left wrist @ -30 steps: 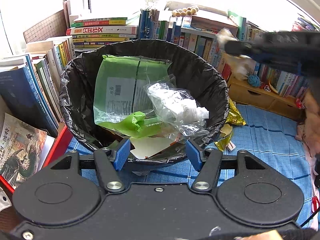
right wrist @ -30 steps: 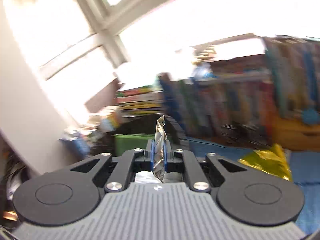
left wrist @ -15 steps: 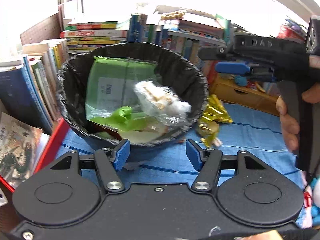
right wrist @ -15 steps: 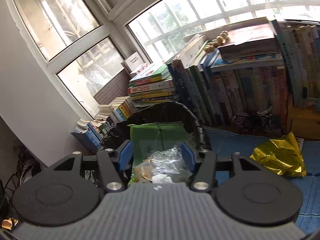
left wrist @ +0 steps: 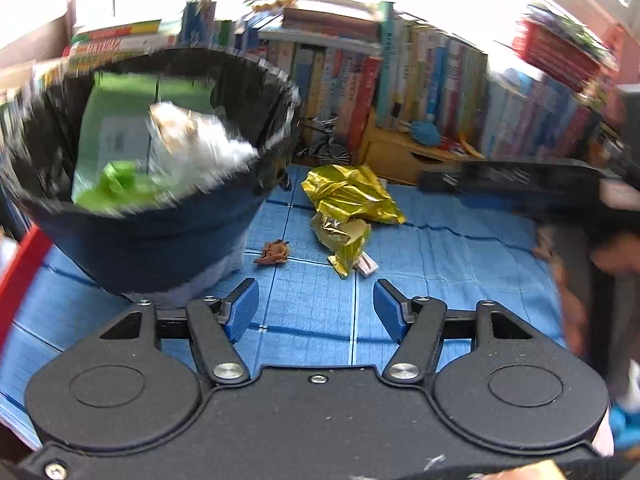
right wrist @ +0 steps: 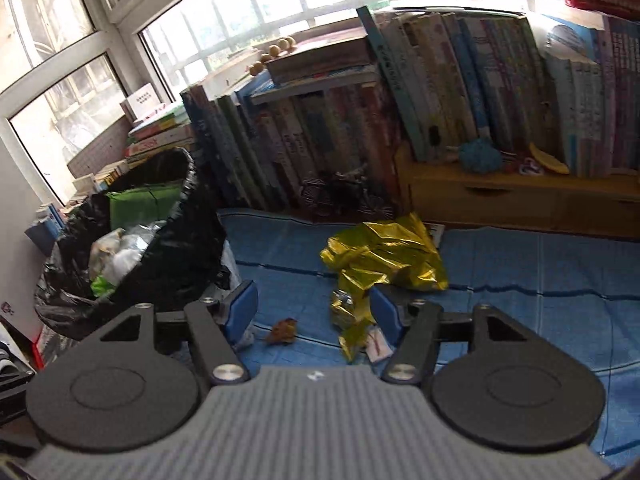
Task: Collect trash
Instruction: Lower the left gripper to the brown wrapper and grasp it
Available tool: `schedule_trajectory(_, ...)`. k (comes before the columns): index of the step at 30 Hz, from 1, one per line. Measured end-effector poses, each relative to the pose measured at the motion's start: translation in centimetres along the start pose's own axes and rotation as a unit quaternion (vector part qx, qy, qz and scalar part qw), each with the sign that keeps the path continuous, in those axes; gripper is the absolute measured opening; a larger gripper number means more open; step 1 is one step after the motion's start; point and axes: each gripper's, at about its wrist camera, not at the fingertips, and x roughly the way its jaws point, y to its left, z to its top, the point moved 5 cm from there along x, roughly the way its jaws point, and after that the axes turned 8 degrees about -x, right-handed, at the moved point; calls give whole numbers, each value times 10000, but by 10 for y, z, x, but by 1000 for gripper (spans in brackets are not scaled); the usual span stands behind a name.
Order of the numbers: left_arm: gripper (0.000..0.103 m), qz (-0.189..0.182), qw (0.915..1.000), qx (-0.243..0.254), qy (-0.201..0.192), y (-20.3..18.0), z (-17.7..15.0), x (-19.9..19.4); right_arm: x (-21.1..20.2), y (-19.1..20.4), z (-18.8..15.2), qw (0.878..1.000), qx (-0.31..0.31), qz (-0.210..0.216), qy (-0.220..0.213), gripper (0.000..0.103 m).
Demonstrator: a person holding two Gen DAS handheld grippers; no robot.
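While the right gripper is opening with nothing between its pads and the left gripper stands wide and empty, gold wrappers lie on the blue mat beside the bin

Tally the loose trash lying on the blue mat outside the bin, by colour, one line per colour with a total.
Gold: 2, a large crumpled foil sheet and a smaller foil wrapper
Brown: 1, a small crumpled scrap
White: 1, a small paper bit
Total: 4
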Motion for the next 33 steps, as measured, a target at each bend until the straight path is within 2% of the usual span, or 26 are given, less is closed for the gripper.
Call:
schedule_trajectory(4, 57, 444, 9989, 112, 30, -10, -9, 54, 1, -23, -21, 9996, 67, -263, 105, 75)
schedule_trajectory(11, 55, 1082, 9928, 297, -424, -21, -10, 137, 13, -53, -52, 9983, 109, -552, 177, 75)
schedule_trajectory(16, 55, 1450, 9884, 21, -450, -16, 1, 184, 32, -67, -65, 9984, 24, -503, 246, 75)
schedule_trajectory(20, 56, 1770, 9826, 3, -561, -13, 7, 207, 50, -78, -70, 9987, 110, -380, 332, 75)
schedule_trajectory(24, 56, 1684, 9843, 210, -494, -19, 5, 224, 65, -81, -73, 9986, 126, -317, 404, 75)
schedule_trajectory(30, 49, 1809, 9830, -212, -248, -9, 2, 238, 81, -78, -78, 9986, 168, -207, 456, 75)
schedule_trajectory(33, 48, 1847, 9820, -309, -255, -5, 2, 240, 84, -75, -81, 9985, 204, -148, 493, 75)
